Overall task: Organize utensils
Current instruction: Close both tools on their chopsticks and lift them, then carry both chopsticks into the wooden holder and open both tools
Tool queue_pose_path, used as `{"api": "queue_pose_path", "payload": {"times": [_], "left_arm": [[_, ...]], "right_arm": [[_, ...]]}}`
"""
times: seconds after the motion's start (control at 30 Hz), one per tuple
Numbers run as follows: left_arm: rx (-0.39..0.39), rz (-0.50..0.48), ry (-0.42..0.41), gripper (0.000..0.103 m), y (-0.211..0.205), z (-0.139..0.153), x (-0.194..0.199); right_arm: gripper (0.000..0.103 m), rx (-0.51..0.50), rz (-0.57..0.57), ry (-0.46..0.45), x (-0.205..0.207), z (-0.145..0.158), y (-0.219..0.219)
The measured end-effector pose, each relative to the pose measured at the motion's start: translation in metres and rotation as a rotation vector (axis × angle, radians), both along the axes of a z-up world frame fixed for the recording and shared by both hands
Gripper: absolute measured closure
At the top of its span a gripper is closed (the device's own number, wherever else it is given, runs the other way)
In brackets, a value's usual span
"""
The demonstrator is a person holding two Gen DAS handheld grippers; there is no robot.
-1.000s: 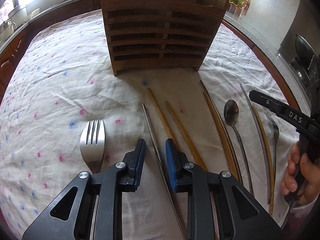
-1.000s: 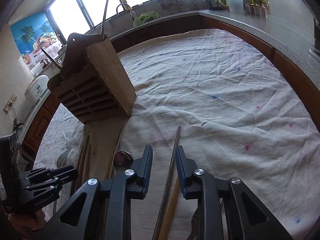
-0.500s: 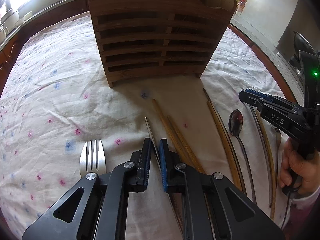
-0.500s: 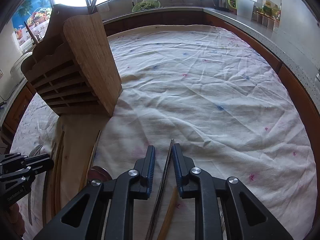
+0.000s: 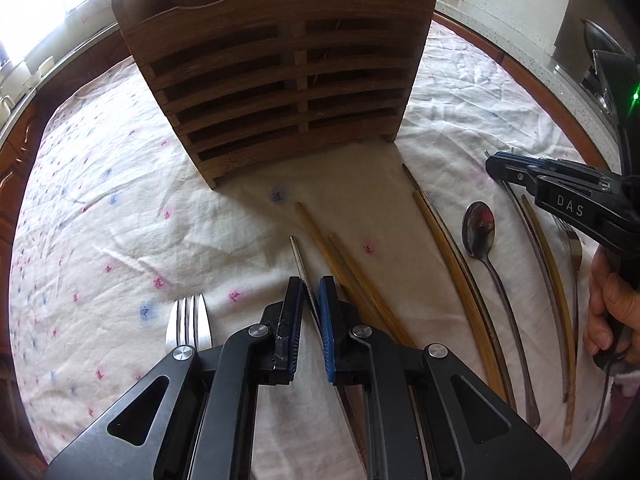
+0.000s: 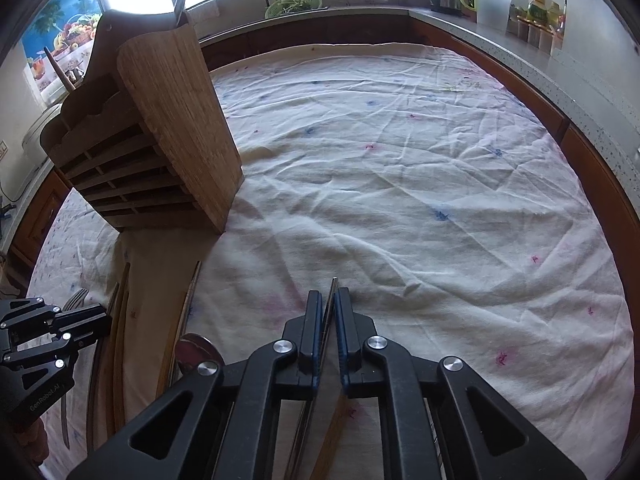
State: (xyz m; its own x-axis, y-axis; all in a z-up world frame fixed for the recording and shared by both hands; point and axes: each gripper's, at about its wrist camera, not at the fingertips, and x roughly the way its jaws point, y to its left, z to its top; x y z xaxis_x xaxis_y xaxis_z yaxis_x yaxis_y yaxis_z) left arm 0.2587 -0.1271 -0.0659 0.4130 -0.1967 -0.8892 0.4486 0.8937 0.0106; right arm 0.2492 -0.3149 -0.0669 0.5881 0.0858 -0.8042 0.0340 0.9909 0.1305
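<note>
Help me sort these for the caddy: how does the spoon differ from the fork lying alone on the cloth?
The spoon ends in a rounded bowl; the fork ends in four tines. The spoon lies among chopsticks with its whole handle showing, while the fork lies apart, its handle hidden under the left hand-held gripper. Both are shiny metal, heads pointing toward the wooden caddy.

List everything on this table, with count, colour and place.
Holder: one, brown wood, behind the utensils.
Cloth: one, white with coloured marks, under everything.
Wooden chopsticks: at least four, tan, before the holder.
Metal chopsticks: at least two, silver, one in each tool.
Spoon: one, silver, right of centre.
Forks: two, silver, far left and far right.
Left tool: black, shut on a metal chopstick.
Right tool: black, jaws closing on another.
Hand: one, gripping right tool.
</note>
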Motion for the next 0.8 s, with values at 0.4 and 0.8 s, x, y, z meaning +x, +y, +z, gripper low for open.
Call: {"api": "queue_pose_path", "payload": {"times": [0.4,0.8], "left_arm": [[-0.162,0.063,-0.016,0.099,0.033,0.024,-0.024],[-0.341,0.071,-0.132,0.099,0.071,0.094,-0.075]], "right_arm": [[0.099,0.17,0.005,-0.09,-0.026,0.023,-0.009],[0.099,0.218,0.039,-0.247,-0.079,0.081,0.002]]}}
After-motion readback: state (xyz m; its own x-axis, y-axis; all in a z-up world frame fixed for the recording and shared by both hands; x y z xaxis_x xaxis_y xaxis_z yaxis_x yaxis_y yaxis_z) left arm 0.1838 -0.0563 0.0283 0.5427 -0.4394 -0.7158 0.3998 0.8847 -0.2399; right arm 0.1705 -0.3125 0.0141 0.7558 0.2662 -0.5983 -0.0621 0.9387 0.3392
